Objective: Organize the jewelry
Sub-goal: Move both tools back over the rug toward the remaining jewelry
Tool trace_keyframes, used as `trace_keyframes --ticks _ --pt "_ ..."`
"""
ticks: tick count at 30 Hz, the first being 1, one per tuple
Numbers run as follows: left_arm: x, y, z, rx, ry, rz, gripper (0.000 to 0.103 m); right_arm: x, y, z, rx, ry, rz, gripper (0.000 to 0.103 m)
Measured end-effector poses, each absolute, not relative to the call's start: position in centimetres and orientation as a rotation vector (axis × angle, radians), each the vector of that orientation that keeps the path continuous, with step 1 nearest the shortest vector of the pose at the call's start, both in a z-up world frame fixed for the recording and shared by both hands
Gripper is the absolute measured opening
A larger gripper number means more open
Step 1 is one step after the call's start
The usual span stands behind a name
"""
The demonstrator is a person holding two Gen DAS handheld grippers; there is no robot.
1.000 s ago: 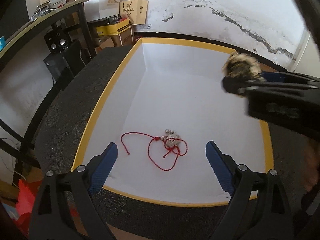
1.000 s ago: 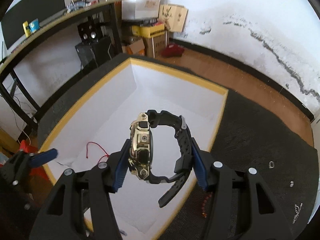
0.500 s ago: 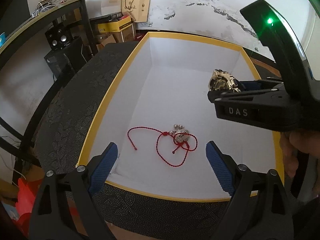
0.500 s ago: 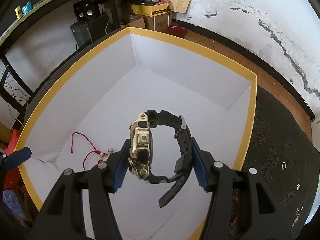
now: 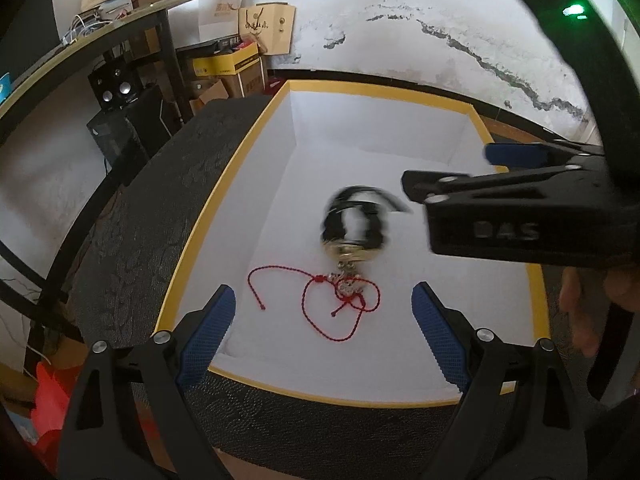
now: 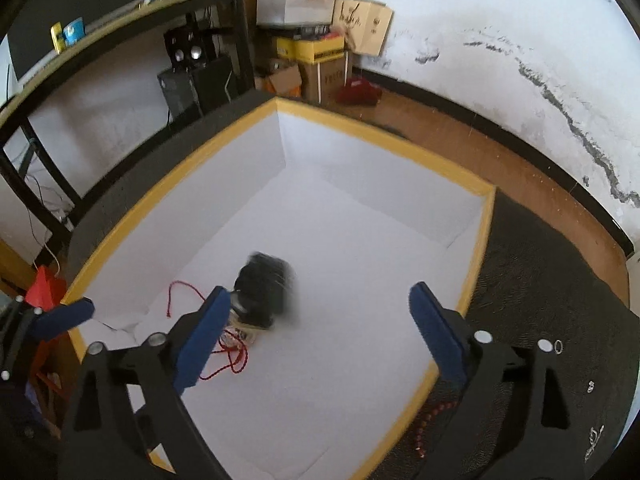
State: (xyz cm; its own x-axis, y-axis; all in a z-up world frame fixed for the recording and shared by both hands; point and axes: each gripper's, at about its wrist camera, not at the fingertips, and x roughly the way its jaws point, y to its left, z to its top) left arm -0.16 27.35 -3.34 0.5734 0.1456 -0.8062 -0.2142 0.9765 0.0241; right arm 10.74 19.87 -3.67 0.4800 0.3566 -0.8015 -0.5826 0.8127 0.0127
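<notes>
A white box with a yellow rim (image 5: 208, 208) (image 6: 476, 248) sits on a dark mat. A black and gold watch (image 5: 354, 226) (image 6: 262, 292) is blurred inside the box, face down, just beyond a red cord bracelet with silver beads (image 5: 344, 300) (image 6: 232, 344). My right gripper (image 6: 320, 328) is open and empty above the box; in the left wrist view its fingers (image 5: 512, 154) reach in from the right. My left gripper (image 5: 324, 332) is open and empty over the box's near edge.
On the mat right of the box lie a red bead strand (image 6: 434, 416), small rings (image 6: 558, 346) and a thin chain (image 6: 594, 438). A black shelf frame (image 5: 100, 68), speakers and cardboard boxes (image 5: 228, 68) stand beyond the table, at the left and back.
My right gripper opened and let go of the watch, which has dropped into the box by the red bracelet. The left gripper stayed over the near edge.
</notes>
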Motion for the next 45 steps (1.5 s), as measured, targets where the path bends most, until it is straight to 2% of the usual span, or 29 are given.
trace_keyframes --ticks 9,18,22,24,33,40,45 --pt "0.6 24.7 -1.8 -0.069 0.889 0.185 0.089 9.1 11.1 0.2 -0.195 0.83 0.456 0.096" --pt "1.9 18.9 0.1 -0.045 0.843 0.106 0.091 6.1 -0.4 0.6 -0.158 0.816 0.296 0.096" --pt "3.0 14.6 0.5 -0.019 0.834 0.044 0.092 4.9 -5.6 -0.2 -0.12 0.832 0.226 0.096" --pt "3.6 12.6 0.7 -0.012 0.828 0.013 0.097 4.5 -8.4 -0.9 -0.094 0.847 0.186 0.096" --pt "6.5 1.5 -1.3 0.064 0.866 -0.133 0.097 2.0 -19.5 -4.9 -0.018 0.898 0.026 0.096" --pt "7.7 -4.2 -2.9 0.109 0.885 -0.177 0.097 1.3 -26.5 -7.5 0.04 0.935 -0.028 0.096" --pt "8.3 -6.7 -3.9 0.14 0.89 -0.197 0.097 1.6 -27.8 -7.4 0.044 0.927 -0.008 0.096"
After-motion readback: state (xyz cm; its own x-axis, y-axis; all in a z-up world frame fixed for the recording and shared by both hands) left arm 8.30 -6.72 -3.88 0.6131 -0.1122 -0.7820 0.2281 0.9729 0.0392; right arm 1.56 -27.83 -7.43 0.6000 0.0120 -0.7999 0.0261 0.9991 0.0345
